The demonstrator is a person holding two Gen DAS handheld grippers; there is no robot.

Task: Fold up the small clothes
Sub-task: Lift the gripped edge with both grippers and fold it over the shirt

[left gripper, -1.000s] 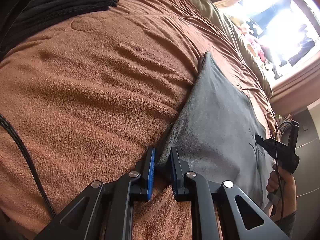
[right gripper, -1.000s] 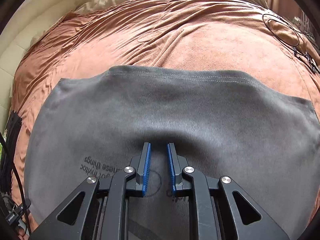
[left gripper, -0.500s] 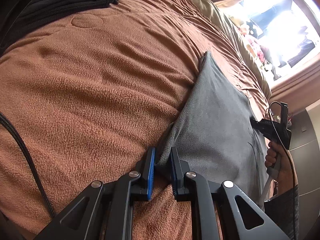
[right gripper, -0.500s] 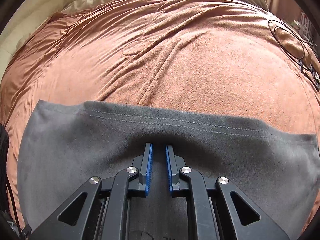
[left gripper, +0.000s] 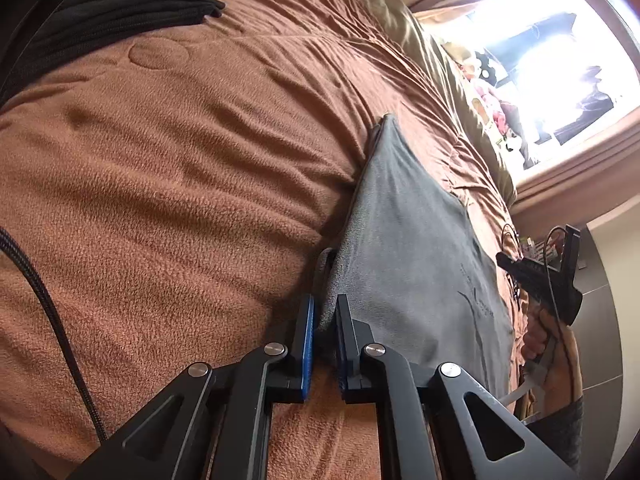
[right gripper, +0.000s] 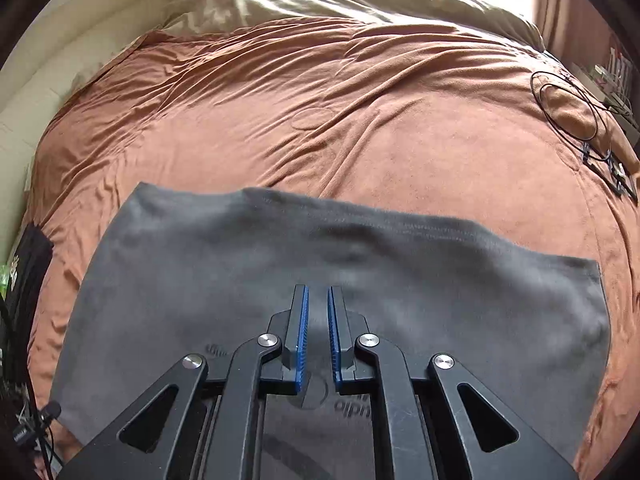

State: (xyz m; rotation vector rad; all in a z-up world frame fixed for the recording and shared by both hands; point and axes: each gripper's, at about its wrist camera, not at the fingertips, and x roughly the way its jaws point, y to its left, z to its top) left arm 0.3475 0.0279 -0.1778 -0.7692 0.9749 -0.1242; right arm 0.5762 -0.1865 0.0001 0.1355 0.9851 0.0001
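Fingers of the left gripper (left gripper: 324,310) have just closed on the grey garment's (left gripper: 404,240) edge; the right gripper (right gripper: 316,300) pinches its middle, on the brown-blanketed bed (right gripper: 360,120) near a bright window (left gripper: 560,40).

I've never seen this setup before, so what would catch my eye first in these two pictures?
A grey garment lies spread flat on a rumpled brown blanket covering the whole bed. The left gripper pinches the garment's near edge, while the right gripper sits nearly closed over its middle. A glaring bright window fills the left view's upper right.

Blown-out window (left gripper: 560,60) glare; fisheye-warped edges, slight blur.
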